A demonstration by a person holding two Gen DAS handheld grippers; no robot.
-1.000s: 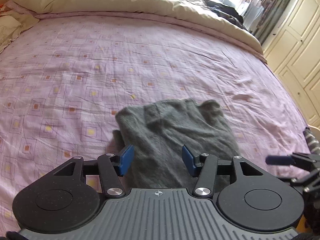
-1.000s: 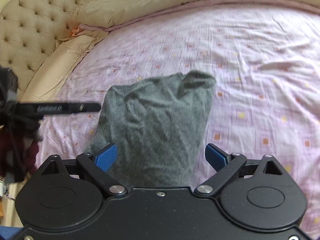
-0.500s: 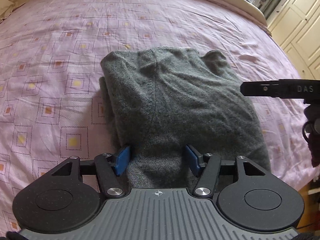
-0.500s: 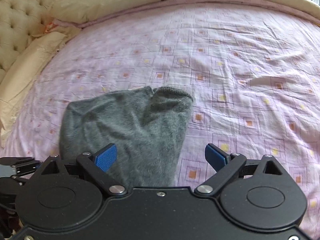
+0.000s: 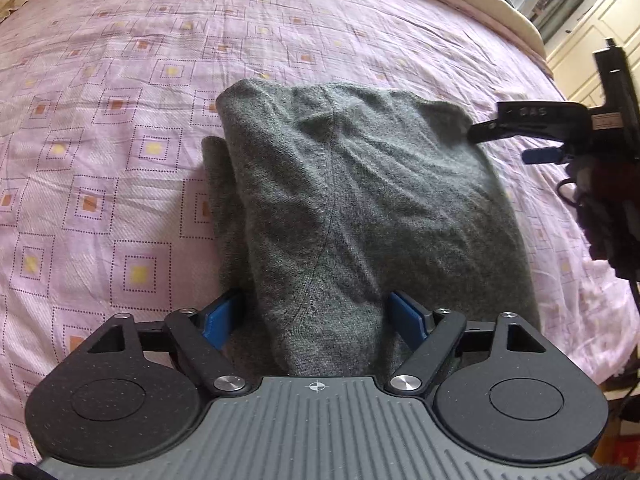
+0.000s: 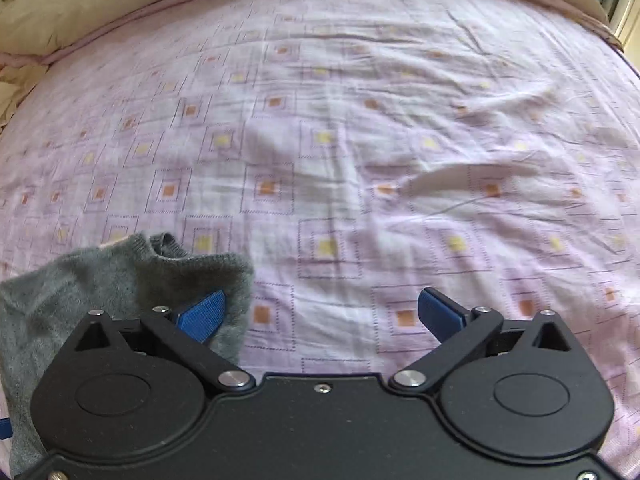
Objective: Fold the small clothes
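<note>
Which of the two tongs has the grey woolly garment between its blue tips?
The left tongs: the grey knitted garment lies between its open tips. The right tongs gape over bare pink patterned bedsheet.

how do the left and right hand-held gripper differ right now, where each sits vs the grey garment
The left hand-held gripper straddles the near end of the grey garment, cloth bunched between its blue pads. The right hand-held gripper sits at the garment's corner: only one pad overlaps the knit, and mostly pink bedsheet shows between its fingers. The right one's jaws look spread wider. Both are open, gripping nothing.
</note>
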